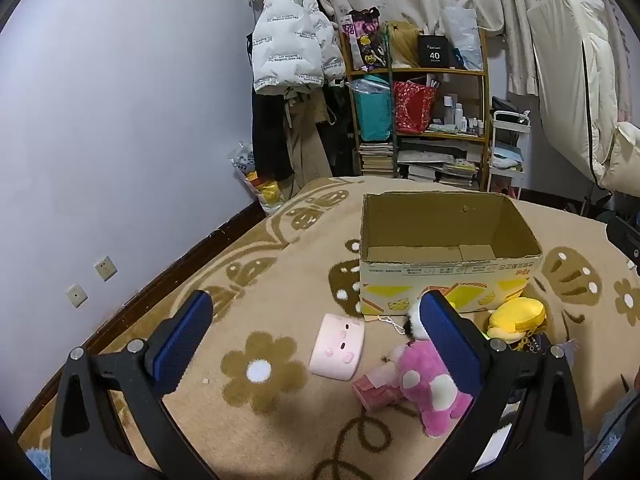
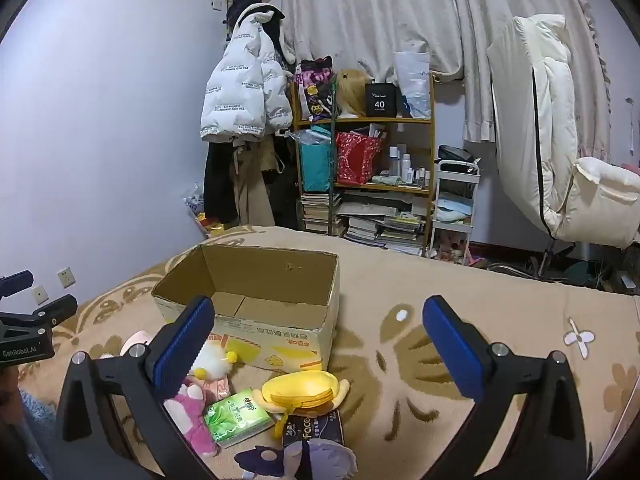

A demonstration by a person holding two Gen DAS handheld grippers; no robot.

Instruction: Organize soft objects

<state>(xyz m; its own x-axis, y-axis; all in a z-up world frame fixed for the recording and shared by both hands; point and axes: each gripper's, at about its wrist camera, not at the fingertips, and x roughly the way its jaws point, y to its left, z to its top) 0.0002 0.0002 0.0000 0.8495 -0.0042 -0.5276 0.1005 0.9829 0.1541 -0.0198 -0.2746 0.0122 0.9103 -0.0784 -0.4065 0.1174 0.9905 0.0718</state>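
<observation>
Two soft toys — pink block [image 1: 338, 346], pink plush [image 1: 424, 384] — between the open left claw [image 1: 316, 326].

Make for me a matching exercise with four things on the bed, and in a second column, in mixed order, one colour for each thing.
Things:
1. cardboard box
2. tissue pack
3. square plush
4. flat plush beside the box

Colours:
A. green
B. yellow
C. brown inside
D. pale pink

Pairs: 1-C, 2-A, 3-D, 4-B
</observation>
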